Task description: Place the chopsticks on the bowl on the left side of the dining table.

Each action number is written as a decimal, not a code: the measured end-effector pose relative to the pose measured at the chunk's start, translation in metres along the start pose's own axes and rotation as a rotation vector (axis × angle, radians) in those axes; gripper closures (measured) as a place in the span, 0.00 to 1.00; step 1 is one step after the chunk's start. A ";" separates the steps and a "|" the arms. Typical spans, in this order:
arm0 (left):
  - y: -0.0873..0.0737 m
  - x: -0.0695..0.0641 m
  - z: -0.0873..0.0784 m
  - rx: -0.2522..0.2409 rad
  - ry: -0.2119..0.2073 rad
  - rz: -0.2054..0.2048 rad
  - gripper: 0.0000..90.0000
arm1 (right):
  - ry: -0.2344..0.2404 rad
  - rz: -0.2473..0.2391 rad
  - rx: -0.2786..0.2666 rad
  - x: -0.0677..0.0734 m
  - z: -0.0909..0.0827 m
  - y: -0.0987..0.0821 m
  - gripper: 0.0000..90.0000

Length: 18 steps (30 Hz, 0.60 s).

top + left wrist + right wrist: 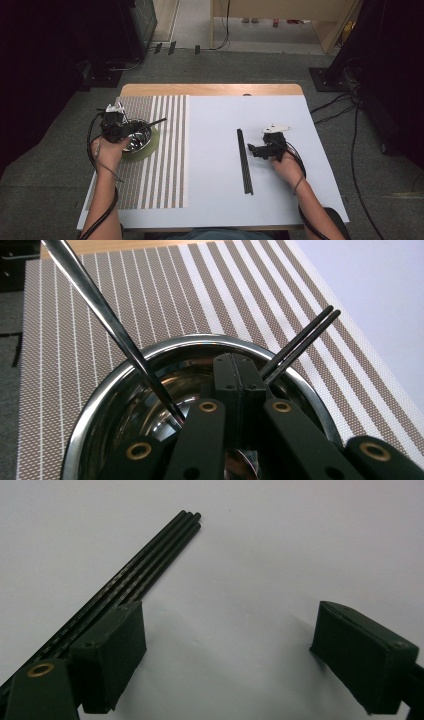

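Chopsticks [300,342], a black pair, are pinched in the left gripper [239,377], whose fingers [225,375] are pressed fully together with the thin sticks caught at their right side; the sticks angle up and out over the rim of a shiny steel bowl [125,357]. In the high view the left gripper [116,127] sits over that bowl [142,140], which rests on a round green coaster [152,149] on the striped placemat [160,170] covering the left part of the counter [220,200], near the mat's far left corner. The held chopsticks [155,121] stick out from the bowl toward the middle of the counter. A slim metal handle [95,305] leans in the bowl as well, rising over the far left rim; its lower end is hidden behind the gripper. On the white right half of the counter, a second bundle of black chopsticks [244,162] lies flat, running from the far side toward the near edge. The right gripper [260,149] rests just beside it, on the side toward the right edge. In the right gripper view its fingers [112,650] stand wide apart and hold nothing, with the bundle [145,565] passing just outside the left finger, lying on the bare counter [280,555].
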<state>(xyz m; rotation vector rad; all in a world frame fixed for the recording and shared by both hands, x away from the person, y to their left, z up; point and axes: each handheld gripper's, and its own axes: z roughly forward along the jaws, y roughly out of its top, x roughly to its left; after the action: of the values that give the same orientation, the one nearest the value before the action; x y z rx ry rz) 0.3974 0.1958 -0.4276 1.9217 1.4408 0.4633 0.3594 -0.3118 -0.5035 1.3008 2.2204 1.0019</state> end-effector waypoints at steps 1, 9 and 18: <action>0.000 0.000 0.000 0.000 0.000 0.000 1.00 | 0.000 0.000 0.000 0.000 0.000 0.000 0.15; -0.002 -0.003 0.000 0.001 -0.014 0.015 1.00 | 0.000 -0.001 0.000 0.000 0.000 0.000 0.15; -0.002 -0.005 0.000 0.005 -0.021 0.021 1.00 | 0.000 -0.001 0.000 0.000 0.000 0.000 0.15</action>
<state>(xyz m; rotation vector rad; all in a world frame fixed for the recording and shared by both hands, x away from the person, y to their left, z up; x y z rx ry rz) 0.3943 0.1915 -0.4284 1.9416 1.4109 0.4488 0.3594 -0.3118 -0.5035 1.3001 2.2205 1.0016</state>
